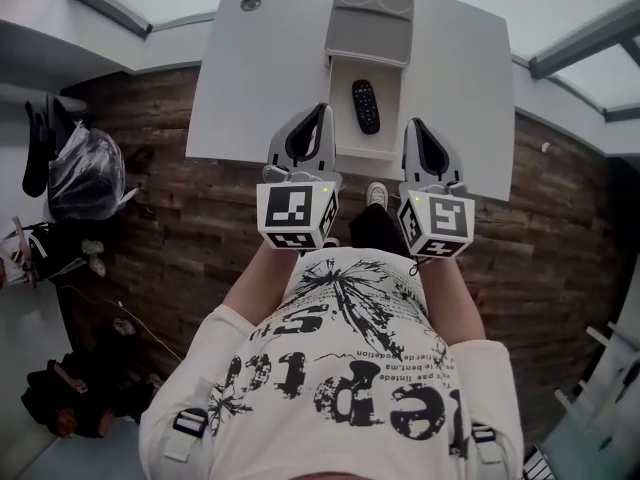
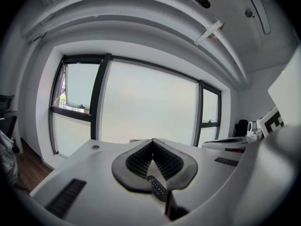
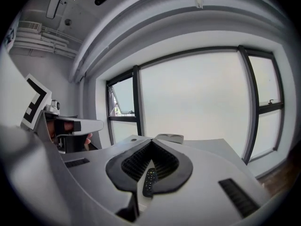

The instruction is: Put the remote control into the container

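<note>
A black remote control (image 1: 365, 106) lies lengthwise inside the pale open compartment of the container (image 1: 342, 108) on the white table (image 1: 260, 78). A grey lid section with two round recesses (image 1: 370, 28) sits just beyond it. My left gripper (image 1: 322, 110) hangs over the table's near edge, left of the compartment, jaws shut and empty. My right gripper (image 1: 413, 124) is on the compartment's right side, also shut with nothing held. In the left gripper view the remote (image 2: 156, 186) shows below the closed gripper (image 2: 153, 141). In the right gripper view the remote (image 3: 149, 181) lies under the closed gripper (image 3: 151, 141).
The table has a round cable hole (image 1: 250, 2) at its far left. Dark bags (image 1: 85, 168) sit on the wooden floor to the left. A shoe (image 1: 377, 194) shows under the table's near edge. Large windows (image 2: 146, 107) face both grippers.
</note>
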Demonstrator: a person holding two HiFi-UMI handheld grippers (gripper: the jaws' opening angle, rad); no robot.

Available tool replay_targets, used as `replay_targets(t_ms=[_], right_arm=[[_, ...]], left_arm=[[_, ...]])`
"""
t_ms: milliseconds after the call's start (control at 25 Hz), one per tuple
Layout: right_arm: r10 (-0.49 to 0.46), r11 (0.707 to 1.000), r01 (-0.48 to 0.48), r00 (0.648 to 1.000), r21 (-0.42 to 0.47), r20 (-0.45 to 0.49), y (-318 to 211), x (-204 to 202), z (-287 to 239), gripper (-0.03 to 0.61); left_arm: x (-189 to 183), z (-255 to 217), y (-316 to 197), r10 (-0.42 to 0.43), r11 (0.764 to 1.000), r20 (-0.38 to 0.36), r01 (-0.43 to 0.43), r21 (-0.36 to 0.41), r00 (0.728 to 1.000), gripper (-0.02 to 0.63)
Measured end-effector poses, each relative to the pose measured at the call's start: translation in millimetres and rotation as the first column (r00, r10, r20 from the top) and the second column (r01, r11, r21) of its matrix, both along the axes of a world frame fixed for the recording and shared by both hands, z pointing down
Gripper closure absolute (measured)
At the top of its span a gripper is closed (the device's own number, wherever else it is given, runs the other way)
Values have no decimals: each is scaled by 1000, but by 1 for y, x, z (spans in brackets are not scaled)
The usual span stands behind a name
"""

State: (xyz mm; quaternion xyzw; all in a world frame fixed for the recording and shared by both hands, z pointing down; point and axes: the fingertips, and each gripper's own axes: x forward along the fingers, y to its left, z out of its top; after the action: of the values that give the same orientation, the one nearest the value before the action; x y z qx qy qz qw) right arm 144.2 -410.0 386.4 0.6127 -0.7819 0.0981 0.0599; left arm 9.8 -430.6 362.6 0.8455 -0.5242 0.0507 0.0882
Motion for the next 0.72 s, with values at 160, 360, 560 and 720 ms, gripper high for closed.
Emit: replay_targets(t_ms=[160,360,560,720], right_arm=[[23,999,-22,1000,45,-13,32,-13,-17,584],[45,994,-42,999,101,-28,71,-29,-36,584],[63,983,-53,997,175,-52,101,-42,-50,584],[66,981,-53,996,185,-65,117,-53,-50,584]], left_arm=[[-17,-28,28,3,996,-15,-1,89,1000,604],[-34,-51,61,34,988,-16,-32,151,999,604],[-50,-60,88,36,982,-20,-31,187,999,604],[-57,-59,104,57,981,-39,-49,187,998,604]])
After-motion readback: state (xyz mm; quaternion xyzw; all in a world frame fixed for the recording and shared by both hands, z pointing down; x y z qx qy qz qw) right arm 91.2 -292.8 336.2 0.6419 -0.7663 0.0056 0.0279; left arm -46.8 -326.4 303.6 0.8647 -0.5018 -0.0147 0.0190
